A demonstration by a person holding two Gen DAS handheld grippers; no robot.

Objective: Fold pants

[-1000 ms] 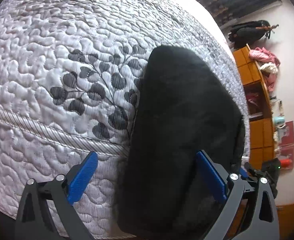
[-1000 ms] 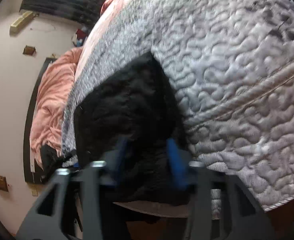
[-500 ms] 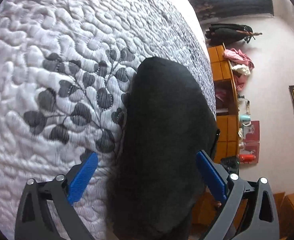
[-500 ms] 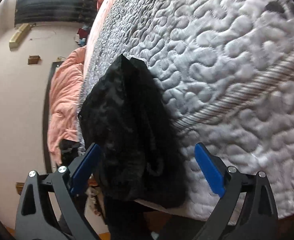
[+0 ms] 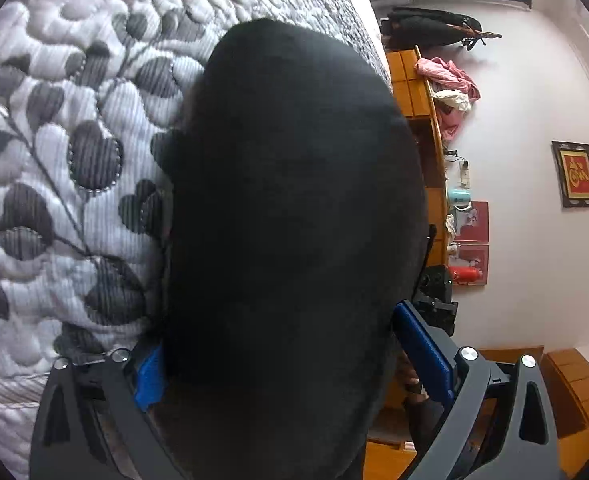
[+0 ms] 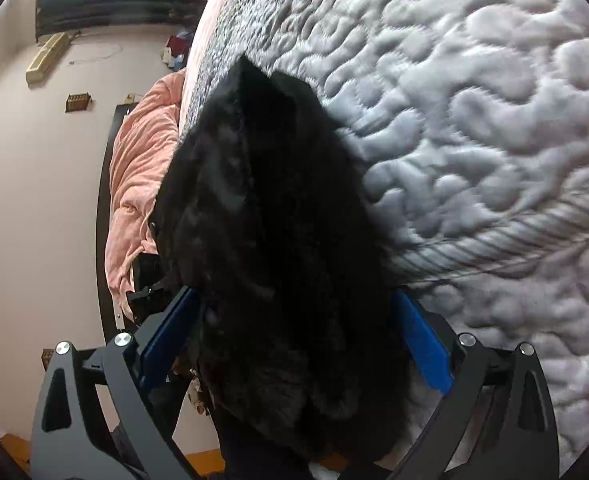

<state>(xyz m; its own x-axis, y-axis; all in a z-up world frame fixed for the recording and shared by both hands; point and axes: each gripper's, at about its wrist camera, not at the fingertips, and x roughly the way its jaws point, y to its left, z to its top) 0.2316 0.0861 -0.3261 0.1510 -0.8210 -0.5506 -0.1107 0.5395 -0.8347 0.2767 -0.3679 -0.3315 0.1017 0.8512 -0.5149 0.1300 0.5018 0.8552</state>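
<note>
While lying on a white quilted bedspread point(image 5: 62, 216) at the bed's edge, folded black fuzzy pants point(image 5: 294, 216), long axis running away from both cameras. Left claw point(image 5: 294, 368) spread apart; right claw point(image 6: 294, 340) opening, pants between, unpressed.

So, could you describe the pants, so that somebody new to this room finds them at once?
Find the bed with the white quilted bedspread printed with grey leaves. At its near edge lies a folded bundle, the black pants. It is the only dark, plain, fuzzy thing on that pale quilt, unlike the pink blanket further away.
</note>
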